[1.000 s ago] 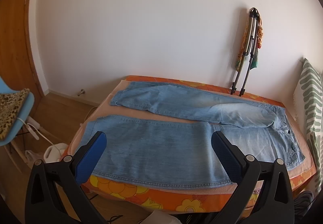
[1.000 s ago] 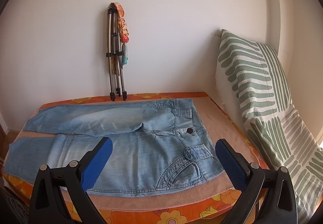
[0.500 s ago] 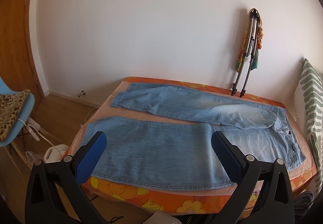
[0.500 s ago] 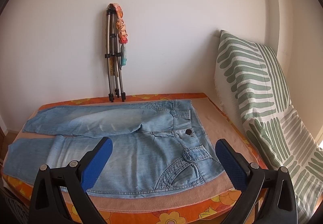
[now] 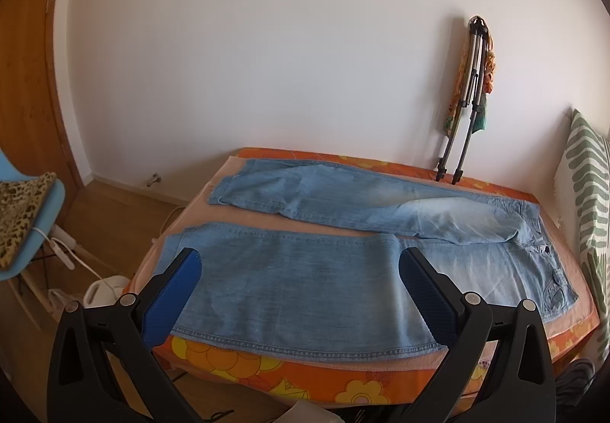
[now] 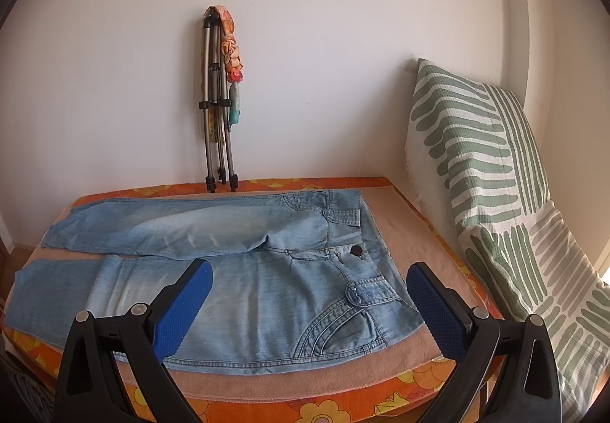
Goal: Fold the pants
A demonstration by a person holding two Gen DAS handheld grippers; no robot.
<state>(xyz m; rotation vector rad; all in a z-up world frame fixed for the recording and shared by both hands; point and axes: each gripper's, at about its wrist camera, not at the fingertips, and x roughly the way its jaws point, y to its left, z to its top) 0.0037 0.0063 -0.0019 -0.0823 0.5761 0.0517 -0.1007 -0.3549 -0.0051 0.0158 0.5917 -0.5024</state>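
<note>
Both tongs [image 5: 299, 293] [image 6: 309, 293] gape above flat pants [image 6: 236, 270].

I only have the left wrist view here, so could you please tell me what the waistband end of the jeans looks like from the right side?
Observer: In the right wrist view, the jeans show a dark button at the waistband, with the fly facing up.
Operator: Thank you. Is the right gripper holding anything?
Observer: No, the right gripper is open, hovering above the near hip pocket without touching the denim.
Operator: Is there anything beyond the waistband?
Observer: A bare strip of the peach blanket, then a green-and-white patterned cushion leaning against the wall.
</note>
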